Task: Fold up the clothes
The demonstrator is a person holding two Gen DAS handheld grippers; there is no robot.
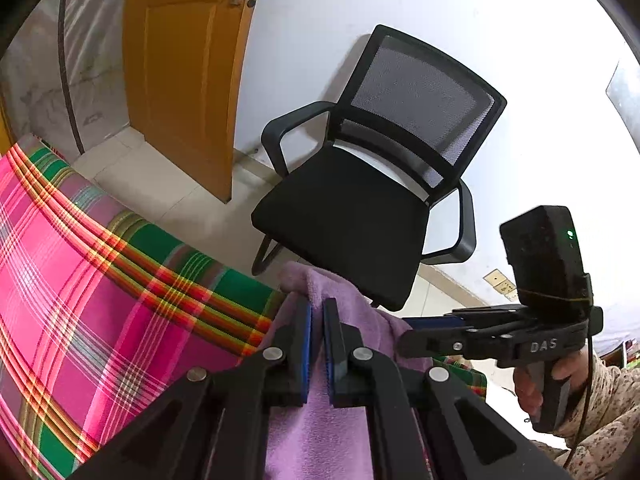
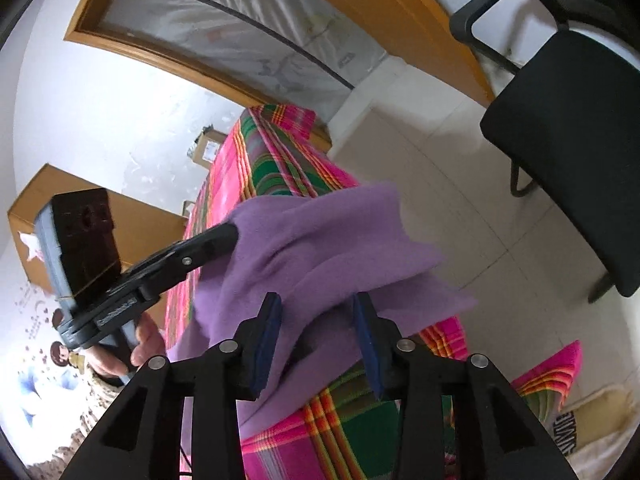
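Note:
A purple fleece cloth [image 1: 320, 420] hangs above a bed with a pink and green plaid cover [image 1: 80, 280]. My left gripper [image 1: 319, 312] is shut on the cloth's upper edge, which bunches up between the blue pads. In the right wrist view the left gripper [image 2: 233, 233] bites into the cloth [image 2: 320, 240] from the left. My right gripper [image 2: 316, 316] stands open about halfway. The cloth drapes through its gap without being pinched. In the left wrist view the right gripper [image 1: 406, 335] points at the cloth from the right, held by a person's hand [image 1: 528, 388].
A black mesh office chair [image 1: 340, 220] stands on the tiled floor just beyond the bed, near an orange wooden door [image 1: 180, 80]. Cardboard boxes [image 2: 208, 148] sit past the bed's far end. A wooden cabinet [image 2: 136, 216] is on the left.

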